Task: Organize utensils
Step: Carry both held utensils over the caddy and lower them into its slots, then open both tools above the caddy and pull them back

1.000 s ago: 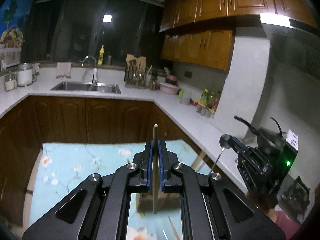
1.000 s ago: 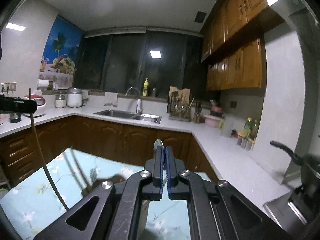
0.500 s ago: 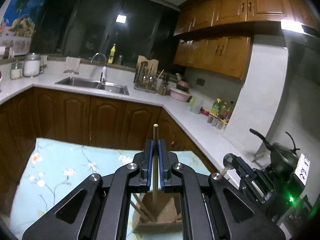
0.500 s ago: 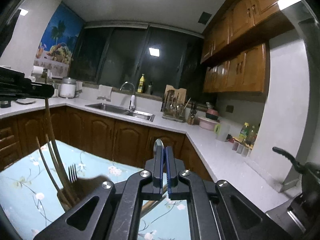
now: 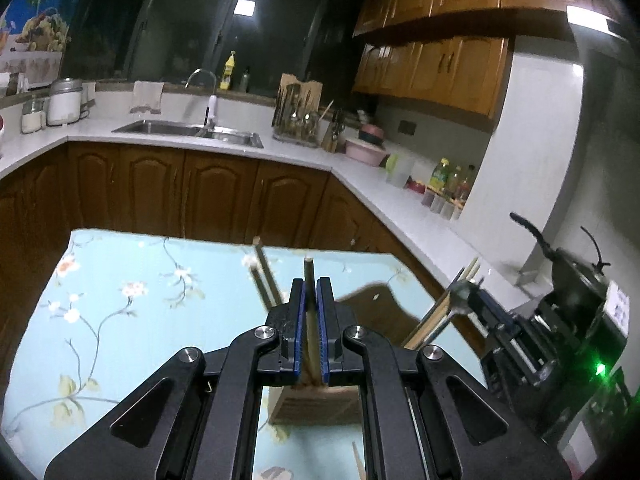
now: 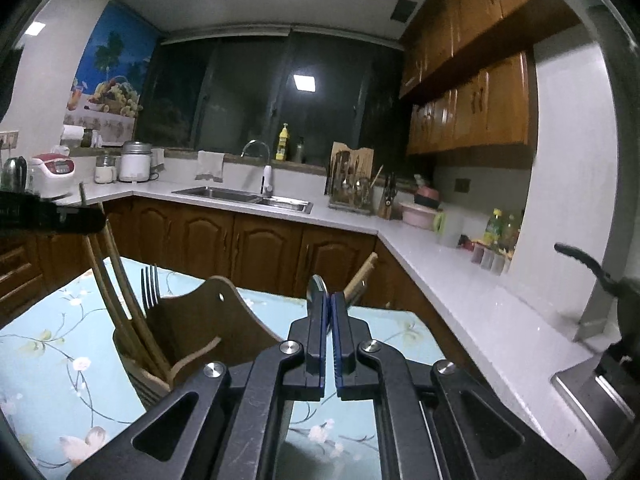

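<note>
My left gripper (image 5: 310,292) is shut on a wooden chopstick (image 5: 309,270) that stands upright, its lower end inside a brown wooden utensil holder (image 5: 316,404) below the jaws. The holder (image 6: 200,320) also shows in the right wrist view with a metal fork (image 6: 150,286) and several chopsticks (image 6: 116,300) in it. My right gripper (image 6: 329,300) is shut on a metal spoon; its handle end (image 6: 318,286) sticks up between the jaws. The right gripper (image 5: 476,300) appears at the right in the left wrist view, the left gripper (image 6: 52,218) at the left in the right wrist view.
The holder stands on a table with a light blue flowered cloth (image 5: 120,300). A loose chopstick (image 5: 358,460) lies on the cloth. White counters (image 6: 460,292) run behind and to the right, with a sink (image 6: 248,196), bottles and a black pot (image 5: 576,268).
Both grippers have come down toward the table and the holder. The chopstick in my left gripper has dropped lower into the holder. The right gripper with the spoon is closer to the holder.
</note>
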`<state>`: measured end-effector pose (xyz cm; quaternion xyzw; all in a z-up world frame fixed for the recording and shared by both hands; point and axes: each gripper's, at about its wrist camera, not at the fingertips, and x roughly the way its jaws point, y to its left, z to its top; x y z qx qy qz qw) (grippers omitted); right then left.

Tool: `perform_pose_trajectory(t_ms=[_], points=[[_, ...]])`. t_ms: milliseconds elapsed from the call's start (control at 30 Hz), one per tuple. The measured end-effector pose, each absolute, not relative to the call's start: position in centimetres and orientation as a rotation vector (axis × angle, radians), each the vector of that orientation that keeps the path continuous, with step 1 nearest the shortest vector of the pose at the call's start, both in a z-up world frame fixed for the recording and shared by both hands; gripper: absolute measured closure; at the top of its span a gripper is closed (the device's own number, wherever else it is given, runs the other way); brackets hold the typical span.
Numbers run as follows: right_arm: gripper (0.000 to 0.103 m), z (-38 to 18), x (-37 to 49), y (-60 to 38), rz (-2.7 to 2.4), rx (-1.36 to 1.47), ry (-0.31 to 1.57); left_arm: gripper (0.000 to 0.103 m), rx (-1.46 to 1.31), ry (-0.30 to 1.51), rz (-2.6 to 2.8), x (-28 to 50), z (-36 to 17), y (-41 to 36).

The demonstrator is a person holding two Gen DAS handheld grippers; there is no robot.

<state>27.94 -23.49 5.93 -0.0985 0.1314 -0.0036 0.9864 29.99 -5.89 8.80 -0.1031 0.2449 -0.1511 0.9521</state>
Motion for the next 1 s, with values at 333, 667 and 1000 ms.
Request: perform_pose_trajectory(t_ms=[333, 667, 1000], points=[[0.1, 4.3, 28.0, -24.0, 0.023, -0.158, 0.36, 0.098, -0.206, 0.515, -0.326, 29.2, 8.1, -5.6], [0.1, 4.5, 28.5, -25.1, 0.045, -0.096, 0.41, 0.097, -0.2, 0.55, -0.326, 29.7, 7.7, -6.0], [0.071, 5.2, 28.4, -26.4, 0.074, -0.01, 0.42, 0.071, -0.228, 0.584, -0.309, 29.6, 7.8, -5.9]])
